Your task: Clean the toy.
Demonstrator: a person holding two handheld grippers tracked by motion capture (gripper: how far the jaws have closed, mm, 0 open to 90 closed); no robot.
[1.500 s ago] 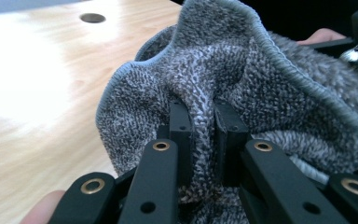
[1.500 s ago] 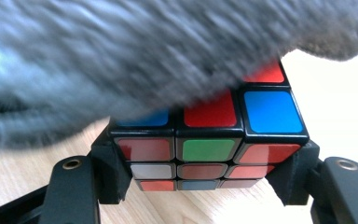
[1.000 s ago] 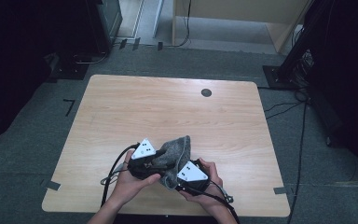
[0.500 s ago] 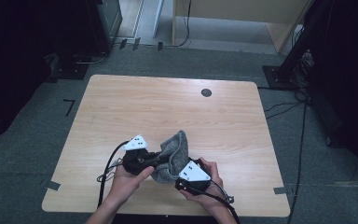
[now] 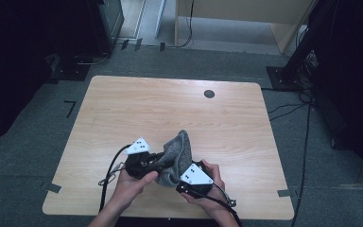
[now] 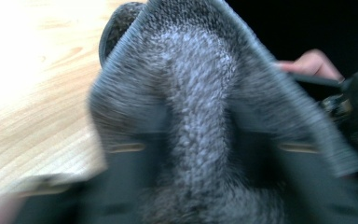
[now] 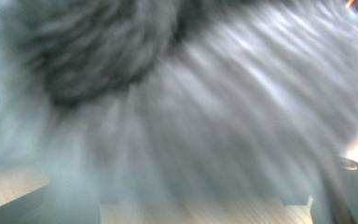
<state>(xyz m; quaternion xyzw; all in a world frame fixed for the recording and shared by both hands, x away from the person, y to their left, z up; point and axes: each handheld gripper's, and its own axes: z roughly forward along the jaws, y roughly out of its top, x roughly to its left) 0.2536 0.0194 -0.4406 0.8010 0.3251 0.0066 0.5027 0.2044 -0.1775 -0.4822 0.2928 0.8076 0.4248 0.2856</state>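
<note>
At the near edge of the desk [image 5: 123, 109], between the person's two hands, a grey knitted piece [image 5: 176, 156], a sock or a small woollen hat by the look of it, stood bunched up off the wood, its peak pointing away from the person. The left gripper [image 5: 146, 164] came at it from the left side and the right gripper [image 5: 189, 182] from below and right, so the knit sat squarely between them. In the left gripper view the ribbed hem of the knit [image 6: 200, 93] draped over and between the two black jaws, which stood partly apart; they had just been opening, with the fabric lying between them, and I could not tell that the pads pressed on it. In the right gripper view the wool [image 7: 205, 116] was a close blur across the lens; the jaws at the bottom corners stood well apart, and whether they pinched any cloth I could not tell. The step in hand seemed to be reworking the grip on the opening, perhaps to turn or fold the piece. The next move would call for the left jaws to close on one clean layer of hem while the right hand kept the bulk steady.
</note>
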